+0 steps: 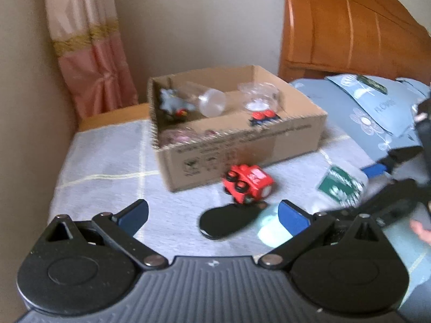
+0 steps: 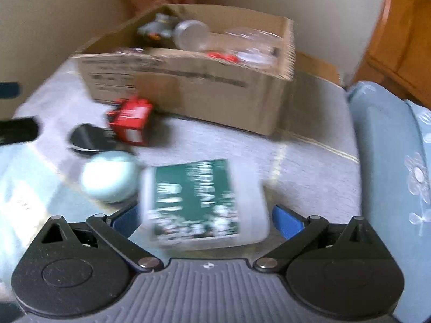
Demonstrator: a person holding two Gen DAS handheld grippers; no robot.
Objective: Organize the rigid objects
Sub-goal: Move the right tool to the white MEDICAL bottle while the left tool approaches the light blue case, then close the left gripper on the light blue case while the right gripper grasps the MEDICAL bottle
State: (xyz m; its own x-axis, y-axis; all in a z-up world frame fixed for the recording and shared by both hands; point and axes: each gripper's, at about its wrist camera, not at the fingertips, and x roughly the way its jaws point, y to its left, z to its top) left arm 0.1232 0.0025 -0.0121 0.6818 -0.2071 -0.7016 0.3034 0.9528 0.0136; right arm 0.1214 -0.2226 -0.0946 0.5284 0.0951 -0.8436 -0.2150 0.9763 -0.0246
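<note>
Your right hand-held gripper [image 2: 204, 215] brackets the white green-labelled bottle [image 2: 199, 204] lying on the bed [image 2: 309, 167]; firm contact can't be judged through blur. Your left hand-held gripper [image 1: 212, 215] is spread, empty. Beyond: black case [image 1: 226, 220], red toy truck [image 1: 247, 184], cardboard box [image 1: 237, 145].

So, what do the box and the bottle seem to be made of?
Box: brown corrugated cardboard with a matte finish; fluting shows along the cut rim.
Bottle: probably whitish, translucent plastic with a green printed label, though motion blur leaves this uncertain.
</note>
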